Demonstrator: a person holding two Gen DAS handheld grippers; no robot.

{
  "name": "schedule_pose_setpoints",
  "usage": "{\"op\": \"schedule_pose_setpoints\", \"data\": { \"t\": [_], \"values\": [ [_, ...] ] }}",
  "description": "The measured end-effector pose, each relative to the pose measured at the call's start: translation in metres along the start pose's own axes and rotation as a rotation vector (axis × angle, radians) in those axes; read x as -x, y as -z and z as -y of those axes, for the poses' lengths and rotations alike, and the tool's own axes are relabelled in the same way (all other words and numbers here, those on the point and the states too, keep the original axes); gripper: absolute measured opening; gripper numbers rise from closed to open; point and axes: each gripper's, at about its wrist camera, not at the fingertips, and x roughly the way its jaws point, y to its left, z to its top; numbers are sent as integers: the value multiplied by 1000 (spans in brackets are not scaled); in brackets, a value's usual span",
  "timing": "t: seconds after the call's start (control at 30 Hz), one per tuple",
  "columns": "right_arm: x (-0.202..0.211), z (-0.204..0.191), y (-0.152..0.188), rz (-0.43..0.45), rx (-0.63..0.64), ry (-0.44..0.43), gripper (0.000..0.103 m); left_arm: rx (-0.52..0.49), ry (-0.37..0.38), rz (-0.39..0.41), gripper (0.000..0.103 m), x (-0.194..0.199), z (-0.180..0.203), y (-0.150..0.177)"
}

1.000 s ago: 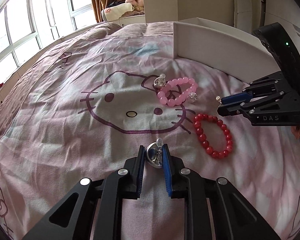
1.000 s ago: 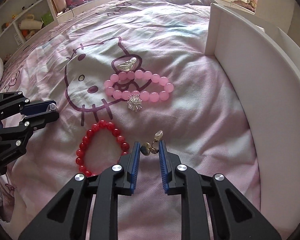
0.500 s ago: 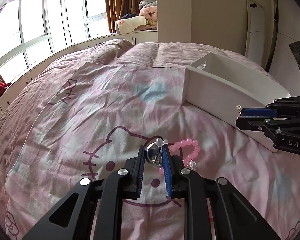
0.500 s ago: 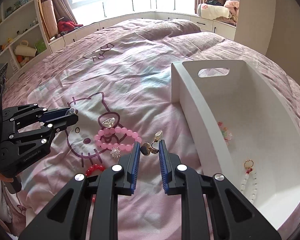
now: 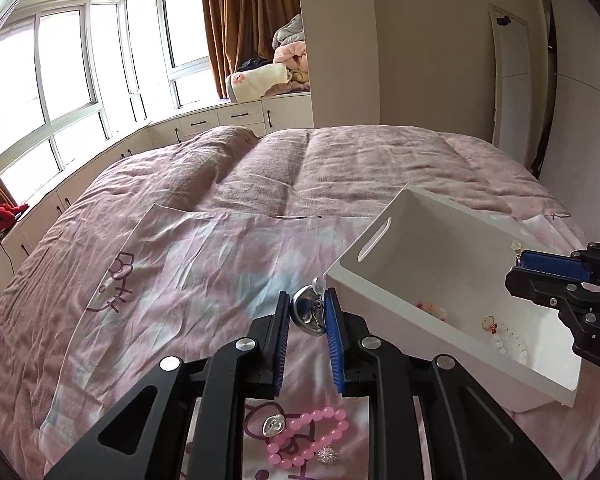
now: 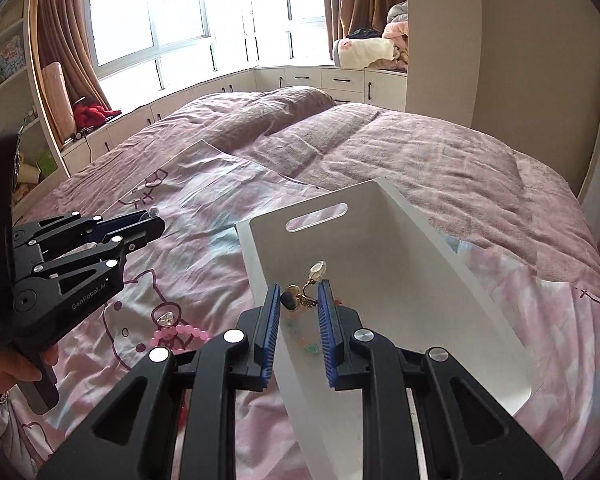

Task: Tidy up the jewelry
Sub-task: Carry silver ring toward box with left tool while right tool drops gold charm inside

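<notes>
My left gripper is shut on a silver earring and holds it in the air beside the near left corner of the white box. My right gripper is shut on a gold earring and holds it above the open white box. Several small jewelry pieces lie in the box. A pink bead bracelet, a silver heart charm and a sparkly stud lie on the bedspread below the left gripper.
The box stands on a pink Hello Kitty bedspread over a mauve quilt. Windows, low white cabinets and shelves ring the bed. A hand grips the left gripper's handle.
Both grippers have risen from the bedspread with their earrings and moved toward the white box. The right one is now over its opening.
</notes>
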Motion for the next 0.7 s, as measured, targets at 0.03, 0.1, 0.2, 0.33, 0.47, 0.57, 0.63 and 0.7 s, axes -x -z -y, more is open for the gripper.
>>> {"op": "schedule_pose_setpoints", "data": {
  "t": [0.03, 0.1, 0.2, 0.33, 0.47, 0.57, 0.63, 0.7],
  "values": [
    [3, 4, -3, 10, 0, 12, 20, 1, 1, 2, 23, -1, 7, -5],
    [8, 13, -8, 29, -13, 27, 20, -1, 10, 12, 23, 0, 21, -15],
    [13, 29, -8, 45, -52, 48, 20, -20, 24, 21, 23, -2, 46, -28],
    [14, 46, 6, 36, -80, 77, 19, -38, 52, 15, 23, -8, 79, -41],
    [14, 65, 21, 10, -105, 99, 19, -68, 68, -2, 23, -17, 108, -44],
    [15, 79, 28, -4, -112, 114, 19, -79, 78, -18, 23, -24, 125, -45],
    [16, 84, 34, -17, -96, 122, 19, -94, 76, -41, 24, -30, 134, -45],
    [14, 85, 40, -31, -75, 121, 20, -106, 70, -70, 24, -37, 142, -43]
  ]
}}
